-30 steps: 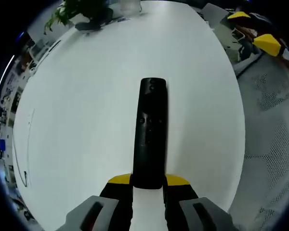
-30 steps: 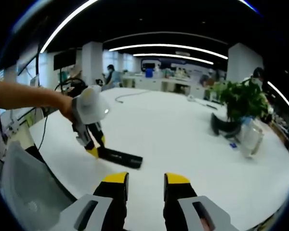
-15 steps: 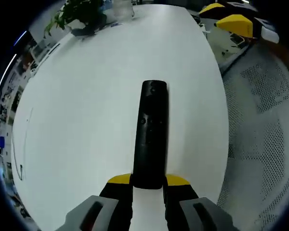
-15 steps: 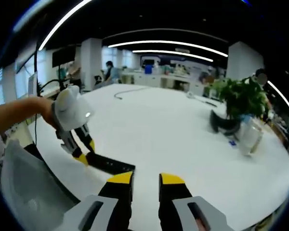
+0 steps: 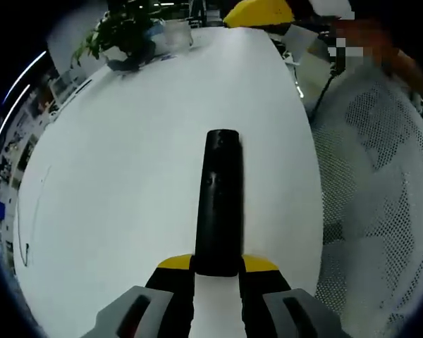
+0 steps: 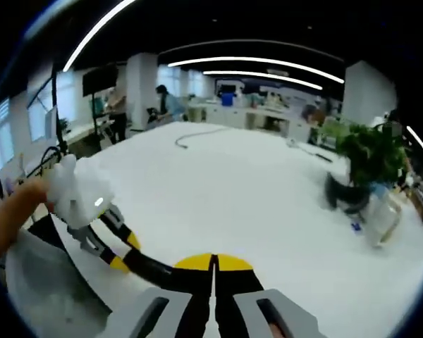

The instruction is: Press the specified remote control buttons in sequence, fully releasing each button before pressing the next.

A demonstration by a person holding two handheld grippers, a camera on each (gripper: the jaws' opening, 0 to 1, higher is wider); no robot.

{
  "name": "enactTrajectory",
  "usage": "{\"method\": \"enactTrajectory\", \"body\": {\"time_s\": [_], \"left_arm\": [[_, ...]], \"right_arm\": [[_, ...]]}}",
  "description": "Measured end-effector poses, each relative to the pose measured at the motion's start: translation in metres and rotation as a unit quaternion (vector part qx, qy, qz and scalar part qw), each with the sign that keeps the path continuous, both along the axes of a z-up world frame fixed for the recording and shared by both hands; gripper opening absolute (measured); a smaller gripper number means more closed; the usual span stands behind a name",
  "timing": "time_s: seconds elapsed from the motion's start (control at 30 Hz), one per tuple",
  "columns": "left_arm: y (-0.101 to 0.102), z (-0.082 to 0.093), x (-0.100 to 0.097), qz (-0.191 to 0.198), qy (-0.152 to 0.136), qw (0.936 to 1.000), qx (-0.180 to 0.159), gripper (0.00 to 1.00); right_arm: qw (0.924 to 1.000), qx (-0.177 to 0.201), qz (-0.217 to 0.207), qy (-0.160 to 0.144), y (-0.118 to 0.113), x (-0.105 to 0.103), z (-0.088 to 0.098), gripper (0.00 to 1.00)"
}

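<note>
L gripper view: my left gripper [image 5: 217,266] is clamped on the near end of the black remote [image 5: 218,204], yellow tips either side of it. Remote runs straight away from me along the jaws, far end out over the white table [image 5: 113,169]; can't tell if it touches the top or is held just above. Small buttons show as faint dots on upper half, too small to read. Potted plant [image 5: 123,32] + a clear container [image 5: 175,34] at far end of table. Grey mesh chair [image 5: 381,204] off the table's edge on the right side of view. A yellow gripper tip [image 5: 259,12] pokes in at top.

R gripper view: my right gripper [image 6: 213,264] is closed, yellow tips meeting w/ nothing between them, right over the remote's [image 6: 155,267] far end; contact w/ it can't be told. Left gripper [image 6: 109,243] comes in from the left, a hand [image 6: 14,215] on its white body, pinching the remote's other end. Plant [image 6: 370,158] at right, cable [image 6: 197,134] lying on table further back, people at desks behind.
</note>
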State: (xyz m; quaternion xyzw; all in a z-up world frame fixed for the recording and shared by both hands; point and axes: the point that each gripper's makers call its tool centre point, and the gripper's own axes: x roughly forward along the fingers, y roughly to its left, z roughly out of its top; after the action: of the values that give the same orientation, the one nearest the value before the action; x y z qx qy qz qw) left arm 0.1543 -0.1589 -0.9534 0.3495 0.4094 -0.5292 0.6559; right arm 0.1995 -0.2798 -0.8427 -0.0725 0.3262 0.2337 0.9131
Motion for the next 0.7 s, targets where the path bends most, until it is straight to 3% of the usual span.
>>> {"method": "enactTrajectory", "body": {"time_s": [0.03, 0.2, 0.23, 0.3, 0.33, 0.37, 0.43, 0.53, 0.7], "left_arm": [[0.000, 0.000, -0.002, -0.001, 0.002, 1.0000, -0.004, 0.23], [-0.004, 0.000, -0.007, -0.024, 0.004, 0.9995, -0.021, 0.23], [-0.003, 0.000, -0.006, -0.023, 0.005, 0.9993, -0.030, 0.23], [-0.003, 0.001, -0.006, -0.024, 0.003, 0.9988, -0.043, 0.23], [-0.003, 0.001, -0.006, -0.025, 0.002, 0.9986, -0.047, 0.23], [-0.005, 0.002, -0.008, -0.029, -0.001, 0.9984, -0.049, 0.23], [-0.009, 0.006, -0.013, -0.030, -0.001, 0.9985, -0.045, 0.23], [-0.011, 0.010, -0.020, -0.036, 0.000, 0.9983, -0.047, 0.23], [-0.013, 0.013, -0.029, -0.043, 0.000, 0.9978, -0.050, 0.23]], "right_arm": [[0.9997, -0.005, -0.001, 0.023, 0.001, 0.001, -0.011, 0.00], [0.9965, -0.031, -0.009, 0.077, -0.003, -0.014, -0.052, 0.00], [0.9926, -0.025, -0.012, 0.118, -0.003, -0.026, -0.067, 0.00], [0.9844, -0.018, -0.011, 0.175, 0.001, -0.036, -0.079, 0.00], [0.9827, -0.018, -0.011, 0.184, 0.001, -0.037, -0.081, 0.00], [0.9758, -0.016, -0.015, 0.217, 0.004, -0.041, -0.088, 0.00], [0.9778, -0.033, -0.012, 0.207, 0.004, -0.036, -0.093, 0.00], [0.9843, -0.075, 0.000, 0.160, -0.001, -0.027, -0.089, 0.00], [0.9801, -0.063, 0.006, 0.188, 0.009, -0.036, -0.095, 0.00]]}}
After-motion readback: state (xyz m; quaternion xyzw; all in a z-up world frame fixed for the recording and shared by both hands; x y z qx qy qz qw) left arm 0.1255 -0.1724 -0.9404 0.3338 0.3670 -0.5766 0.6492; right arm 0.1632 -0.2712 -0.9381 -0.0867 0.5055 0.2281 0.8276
